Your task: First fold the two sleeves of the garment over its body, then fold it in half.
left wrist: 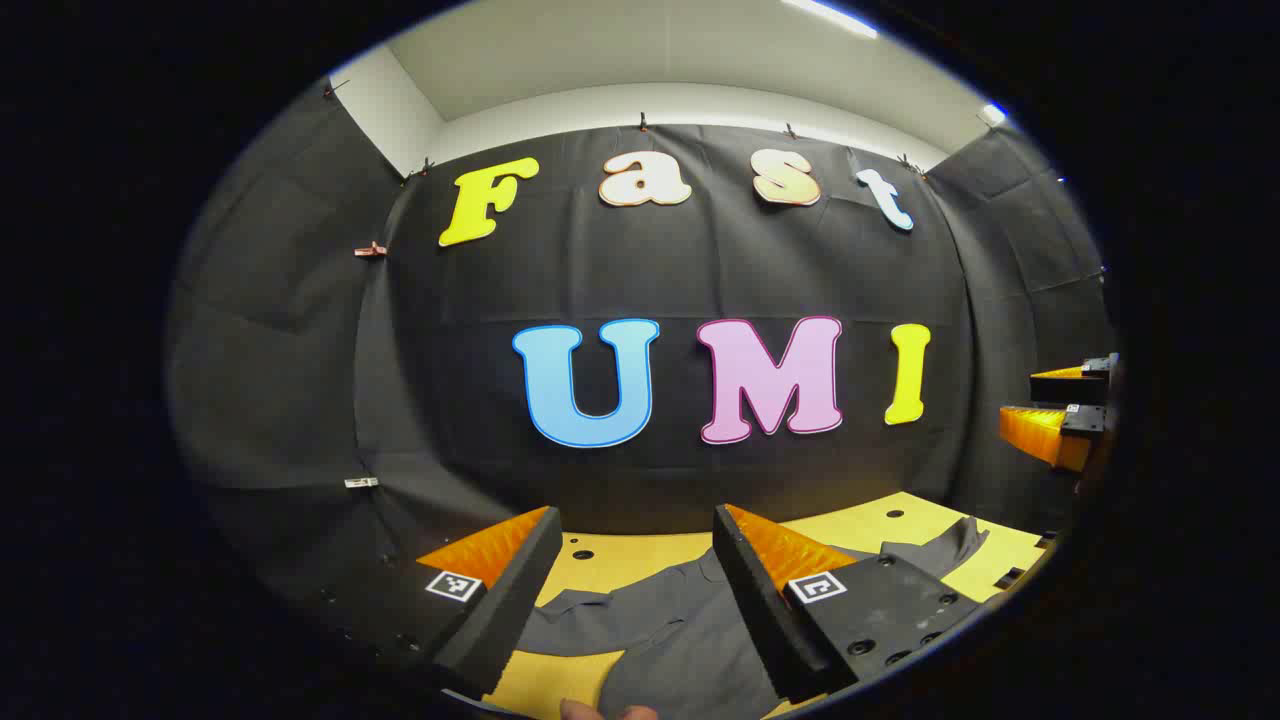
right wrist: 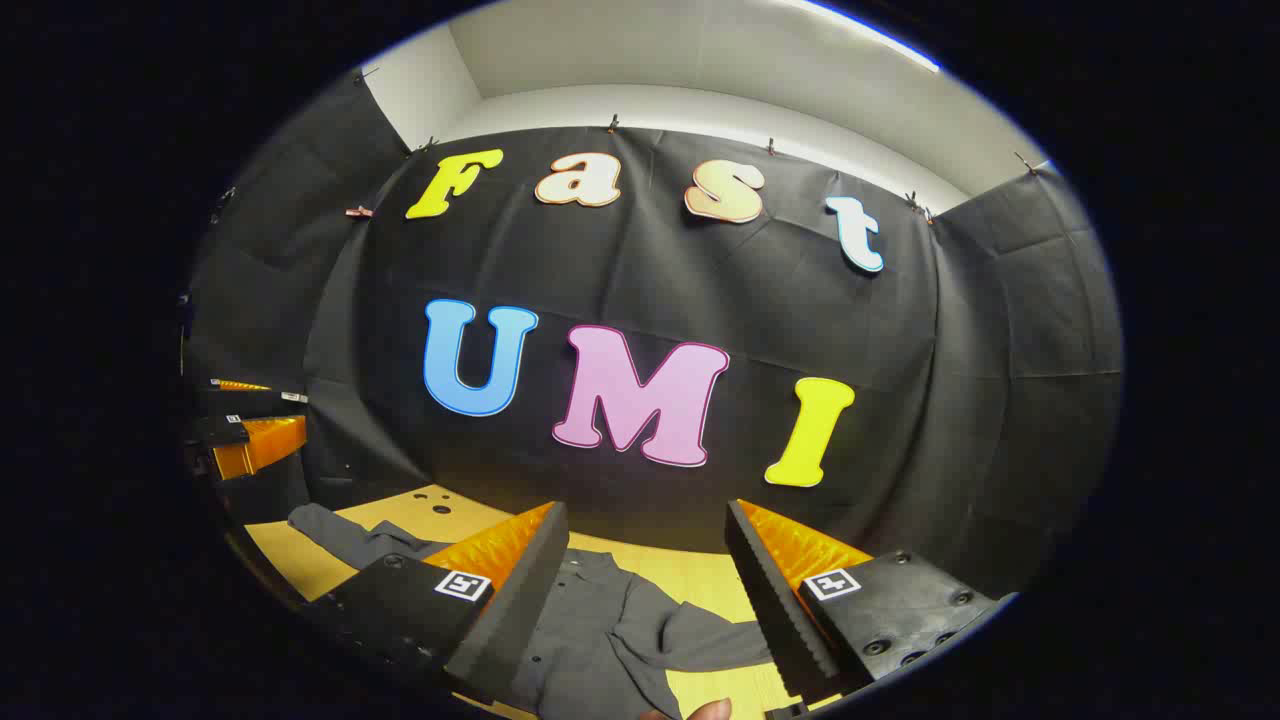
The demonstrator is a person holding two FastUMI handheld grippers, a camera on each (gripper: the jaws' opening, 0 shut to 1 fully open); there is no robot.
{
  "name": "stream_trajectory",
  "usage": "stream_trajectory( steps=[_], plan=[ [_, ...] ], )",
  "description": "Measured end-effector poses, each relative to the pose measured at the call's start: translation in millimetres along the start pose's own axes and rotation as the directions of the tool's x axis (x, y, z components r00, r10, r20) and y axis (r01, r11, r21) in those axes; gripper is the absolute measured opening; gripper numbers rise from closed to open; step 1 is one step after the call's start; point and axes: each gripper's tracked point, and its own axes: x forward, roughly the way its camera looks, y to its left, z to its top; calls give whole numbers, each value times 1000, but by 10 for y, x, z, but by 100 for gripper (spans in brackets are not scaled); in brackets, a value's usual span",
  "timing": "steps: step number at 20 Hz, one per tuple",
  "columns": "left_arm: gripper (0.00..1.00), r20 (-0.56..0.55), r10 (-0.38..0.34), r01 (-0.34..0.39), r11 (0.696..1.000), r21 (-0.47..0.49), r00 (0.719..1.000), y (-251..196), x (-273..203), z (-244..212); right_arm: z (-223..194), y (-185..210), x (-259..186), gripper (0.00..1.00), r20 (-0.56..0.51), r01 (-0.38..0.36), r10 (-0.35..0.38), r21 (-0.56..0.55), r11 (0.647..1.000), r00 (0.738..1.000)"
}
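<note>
Left gripper (left wrist: 630,600): jaws wide apart, holding nothing, held above the tabletop (left wrist: 640,560). Right gripper (right wrist: 640,600): likewise spread wide, nothing between its fingers. Grey garment (right wrist: 600,630) lies flat on the yellow tabletop, at 6 o'clock in both views, one sleeve (left wrist: 940,545) stretched out toward 4 o'clock in the left gripper view.

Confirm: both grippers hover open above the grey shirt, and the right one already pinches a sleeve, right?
Not quite. The right gripper pinches nothing: the right gripper view shows its jaws wide apart above the grey shirt, holding no sleeve. The left gripper is open too.
</note>
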Motion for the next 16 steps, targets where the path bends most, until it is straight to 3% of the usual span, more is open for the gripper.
stream_trajectory(
  steps=[5, 10, 11, 12, 16],
  plan=[
    [95, -4, -14, 14, 1000, -10, 1000, -108, 74, 14, -38, -117, 49, 97, -25, 3, -3, 13, 1000, 1000],
    [95, -12, -38, 38, 999, -8, 999, -363, 298, 43, -151, -474, 214, 97, -45, 33, -33, 10, 999, 998],
    [95, -11, -40, 40, 999, -7, 999, -425, 357, 61, -197, -545, 265, 92, -54, 38, -36, 21, 999, 998],
    [95, -13, -40, 40, 999, -6, 999, -482, 415, 62, -265, -613, 322, 97, -69, 42, -40, 32, 999, 997],
    [95, -32, -52, 52, 999, -7, 998, -798, 654, 36, -523, -1033, 580, 98, -112, 77, -72, 36, 996, 991]
  ],
)
